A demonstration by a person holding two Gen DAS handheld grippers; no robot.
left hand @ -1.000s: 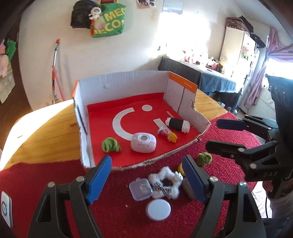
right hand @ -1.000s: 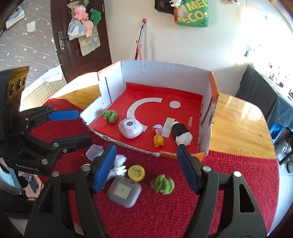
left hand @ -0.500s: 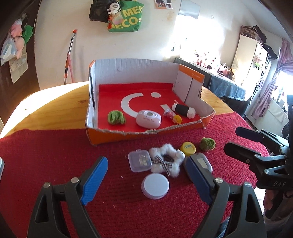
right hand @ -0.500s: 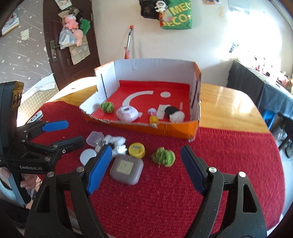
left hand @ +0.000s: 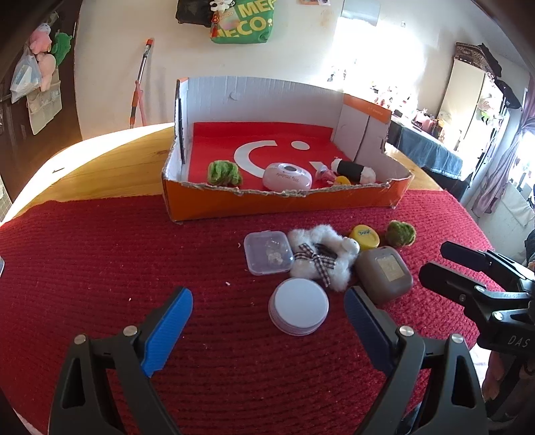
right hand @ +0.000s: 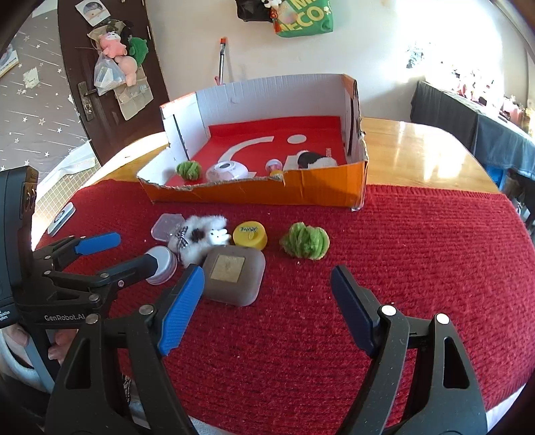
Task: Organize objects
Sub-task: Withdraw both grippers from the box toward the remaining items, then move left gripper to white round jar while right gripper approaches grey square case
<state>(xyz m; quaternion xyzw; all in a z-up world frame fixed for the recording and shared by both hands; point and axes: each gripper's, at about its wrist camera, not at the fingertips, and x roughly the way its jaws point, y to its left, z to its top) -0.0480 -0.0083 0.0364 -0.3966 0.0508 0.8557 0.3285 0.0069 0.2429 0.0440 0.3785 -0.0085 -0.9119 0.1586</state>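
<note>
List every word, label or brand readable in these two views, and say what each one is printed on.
"GenRobot.AI": body of the left gripper, right wrist view.
"DAS": body of the right gripper, left wrist view.
"MEG" over "ECO", cut off: green bag on the wall.
Script on the yellow cap: too small to read.
Script on the white device in the box: blurred.

We hold our left gripper (left hand: 267, 318) low and level, jaws spread wide with nothing between them. Our right gripper (right hand: 267, 297) sits just to its right, jaws equally wide and empty, both pointing forward, fingers apart.
</note>
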